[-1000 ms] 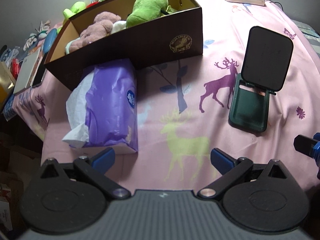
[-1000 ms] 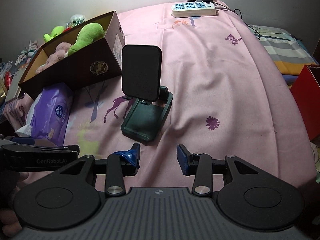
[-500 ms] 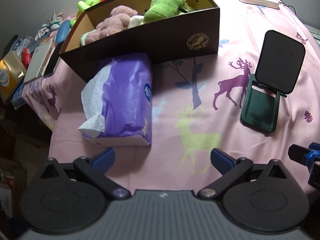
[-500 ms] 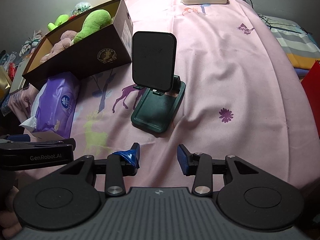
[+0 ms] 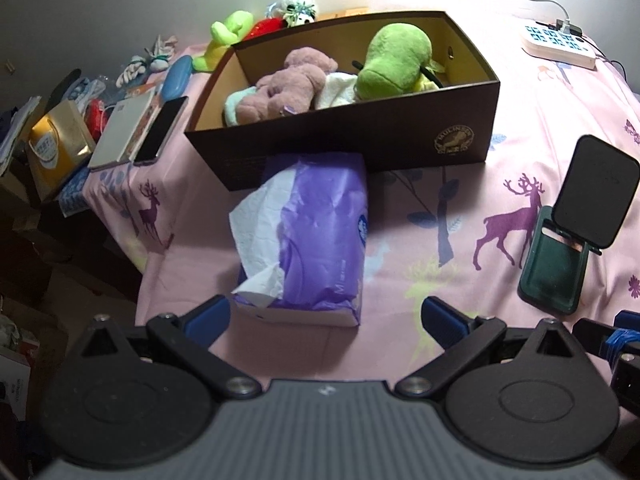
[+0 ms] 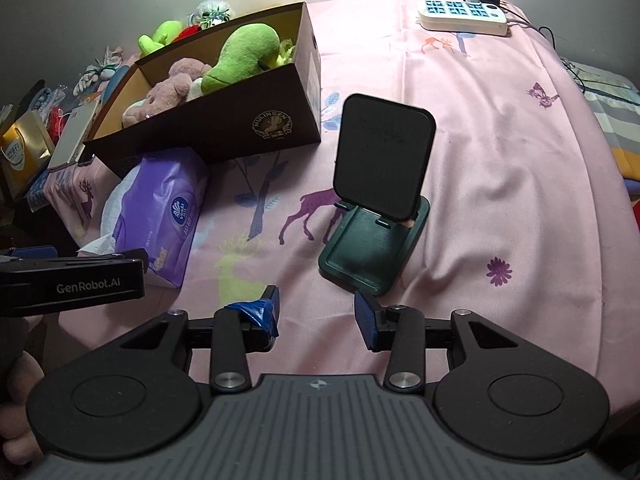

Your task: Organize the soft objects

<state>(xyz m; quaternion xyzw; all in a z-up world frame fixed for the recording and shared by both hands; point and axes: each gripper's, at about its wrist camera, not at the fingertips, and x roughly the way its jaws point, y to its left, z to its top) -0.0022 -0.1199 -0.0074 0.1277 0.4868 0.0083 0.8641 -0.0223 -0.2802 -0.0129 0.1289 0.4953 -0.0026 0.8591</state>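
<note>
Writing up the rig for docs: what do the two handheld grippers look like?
Both match: black linkage arms on round black pivot discs, silver pins, ribbed grey body behind, blue pads on the fingers. The left gripper shows white "GenRobot.AI" lettering on its black side in the right wrist view. The right gripper has blue tape wrapped around one pad. No cables or sleeves visible.

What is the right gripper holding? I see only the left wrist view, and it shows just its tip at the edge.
Observer: Nothing. The right gripper is open, with only sheet between its fingers.
Operator: Is the stand in its way?
Observer: The stand is just ahead of the fingertips and does not touch them.
Operator: What is right of the stand?
Observer: Bare sheet, then striped bedding at the edge.
</note>
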